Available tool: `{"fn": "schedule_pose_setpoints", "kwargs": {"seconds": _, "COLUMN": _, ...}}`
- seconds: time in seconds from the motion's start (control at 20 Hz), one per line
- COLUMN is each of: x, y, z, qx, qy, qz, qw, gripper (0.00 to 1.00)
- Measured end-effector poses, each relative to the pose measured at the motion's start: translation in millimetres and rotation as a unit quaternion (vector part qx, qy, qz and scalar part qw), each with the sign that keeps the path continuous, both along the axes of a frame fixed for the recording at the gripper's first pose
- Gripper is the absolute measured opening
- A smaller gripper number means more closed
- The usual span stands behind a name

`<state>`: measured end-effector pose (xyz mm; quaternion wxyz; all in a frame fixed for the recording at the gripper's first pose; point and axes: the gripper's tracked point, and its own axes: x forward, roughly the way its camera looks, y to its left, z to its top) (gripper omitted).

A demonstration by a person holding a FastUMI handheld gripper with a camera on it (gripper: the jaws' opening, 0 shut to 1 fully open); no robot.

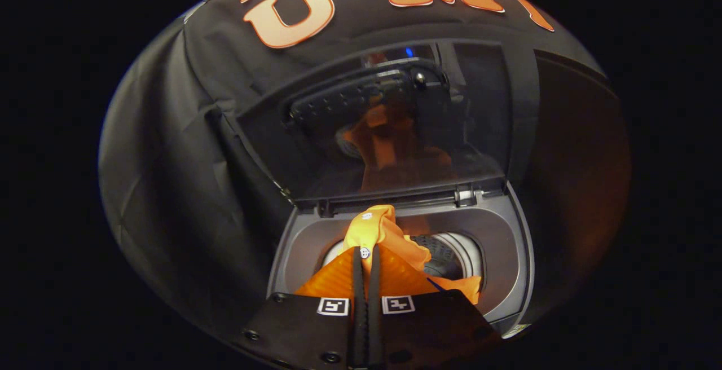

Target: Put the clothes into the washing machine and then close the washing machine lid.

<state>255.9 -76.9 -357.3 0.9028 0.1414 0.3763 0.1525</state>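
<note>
— What's the setting?
— A booth walled in black cloth (pixel 186 150), dimly lit. A top-loading washing machine (pixel 510 246) stands against that wall, its grey top deck facing the camera.
— And the lid?
— The lid (pixel 395 127) stands raised at the machine's back edge, a dark glossy panel that mirrors an orange shape. The round drum (pixel 451 254) lies open in the middle of the deck, its perforated wall showing on the right.
— Where's the clothing?
— An orange garment (pixel 381 234) hangs over the drum opening, bunched just ahead of the fingers and spreading behind them on both sides.
— The gripper?
— The gripper (pixel 365 257) is nearly closed, both fingers pinching the garment; a white button sits at their tips.
</note>
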Motion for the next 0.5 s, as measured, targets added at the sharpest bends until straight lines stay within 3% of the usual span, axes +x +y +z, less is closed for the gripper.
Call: {"fn": "schedule_pose_setpoints", "kwargs": {"seconds": 0.5, "x": 0.6, "y": 10.1, "z": -90.2, "qx": -0.049, "qy": 0.070, "qz": -0.006, "qw": 0.996, "gripper": 0.08}}
